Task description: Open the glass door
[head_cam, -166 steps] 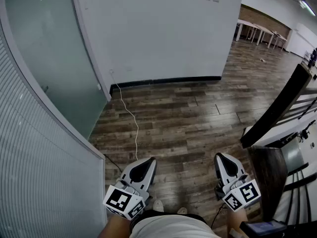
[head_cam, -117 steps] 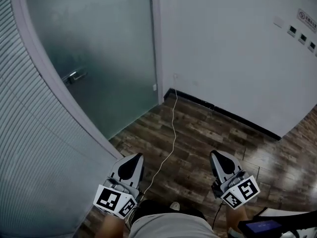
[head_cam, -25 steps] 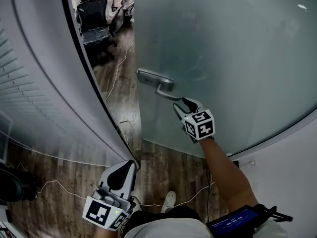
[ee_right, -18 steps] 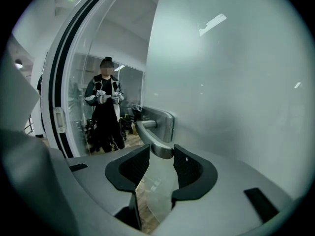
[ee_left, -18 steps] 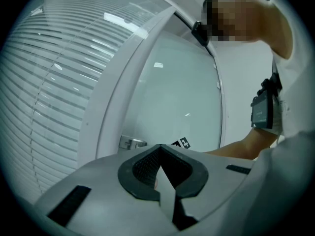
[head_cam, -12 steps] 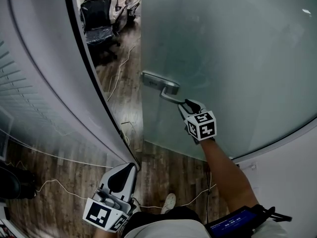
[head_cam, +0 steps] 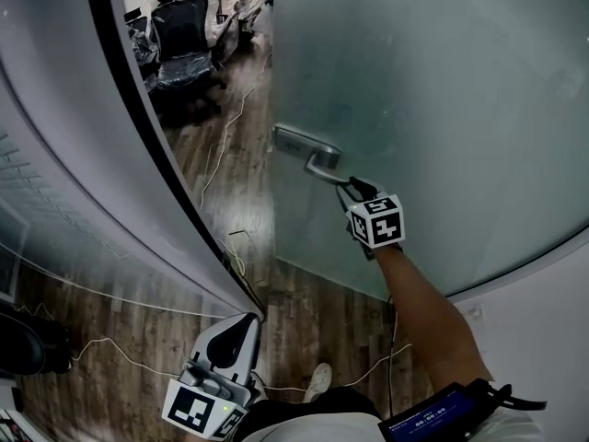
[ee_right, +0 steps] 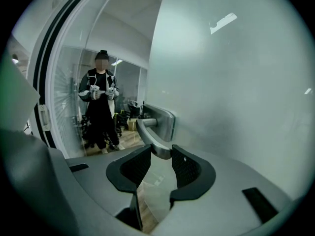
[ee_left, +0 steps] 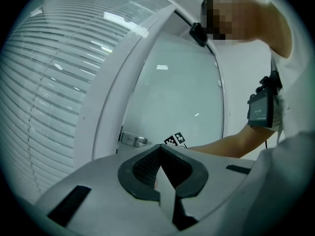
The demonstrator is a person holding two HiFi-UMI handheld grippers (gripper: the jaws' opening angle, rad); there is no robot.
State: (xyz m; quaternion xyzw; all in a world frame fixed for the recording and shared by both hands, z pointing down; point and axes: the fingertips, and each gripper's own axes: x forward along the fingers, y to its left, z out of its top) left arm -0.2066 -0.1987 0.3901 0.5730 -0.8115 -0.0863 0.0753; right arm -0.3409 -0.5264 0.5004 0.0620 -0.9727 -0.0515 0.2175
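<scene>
The frosted glass door [head_cam: 442, 90] stands ajar, with a metal lever handle [head_cam: 313, 159] near its free edge. My right gripper [head_cam: 354, 190] is stretched out to the lever and its jaws are closed on the lever's tip. In the right gripper view the handle [ee_right: 152, 132] runs from its plate down between the two dark pads of the gripper [ee_right: 158, 159]. My left gripper [head_cam: 228, 339] hangs low by my body, shut and empty. Its own view shows the gripper [ee_left: 160, 154] pointing at the door, with the handle plate [ee_left: 132, 140] far ahead.
A curved frosted partition with a dark door frame [head_cam: 138, 155] borders the gap on the left. Through the gap I see wooden floor, a black office chair [head_cam: 179, 35] and a white cable [head_cam: 221, 145]. A person [ee_right: 101, 107] with grippers shows beyond the glass.
The door has swung further, so the gap beside the frame is wider. My right gripper has moved right with the handle and its jaws have narrowed onto the lever. The left gripper stays low.
</scene>
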